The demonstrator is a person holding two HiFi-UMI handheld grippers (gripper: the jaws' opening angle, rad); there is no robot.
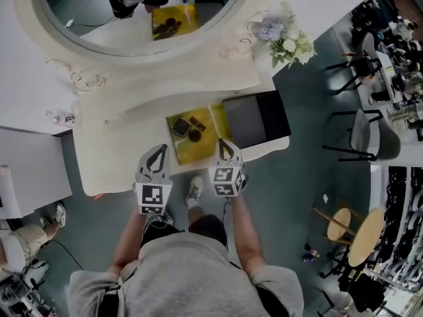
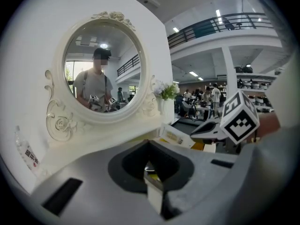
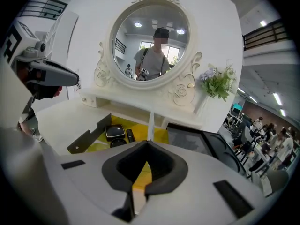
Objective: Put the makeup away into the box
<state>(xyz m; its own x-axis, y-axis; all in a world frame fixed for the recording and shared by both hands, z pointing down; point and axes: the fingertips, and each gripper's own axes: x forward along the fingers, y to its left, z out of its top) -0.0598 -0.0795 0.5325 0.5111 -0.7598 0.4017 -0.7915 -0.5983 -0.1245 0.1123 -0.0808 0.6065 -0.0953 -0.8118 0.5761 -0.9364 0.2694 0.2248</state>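
On the white vanity table (image 1: 125,157) lies a yellow mat (image 1: 201,149) with makeup: a square black compact (image 1: 180,126), a round black compact (image 1: 194,137) and a dark lipstick (image 1: 197,123). The right gripper view shows the same square compact (image 3: 115,131), round compact (image 3: 117,143) and lipstick (image 3: 131,135). Just right of the mat stands the box (image 1: 246,121), grey inside with a black part on its right. My left gripper (image 1: 160,149) hovers at the table's front edge, left of the mat, shut and empty. My right gripper (image 1: 223,142) is shut and empty over the mat's right side.
A large oval mirror (image 1: 139,12) stands at the back of the table, with a vase of flowers (image 1: 285,39) at its right. A small bottle (image 1: 63,117) sits at the far left. Chairs (image 1: 363,134) stand on the floor to the right. A bystander's shoe (image 1: 58,213) shows at left.
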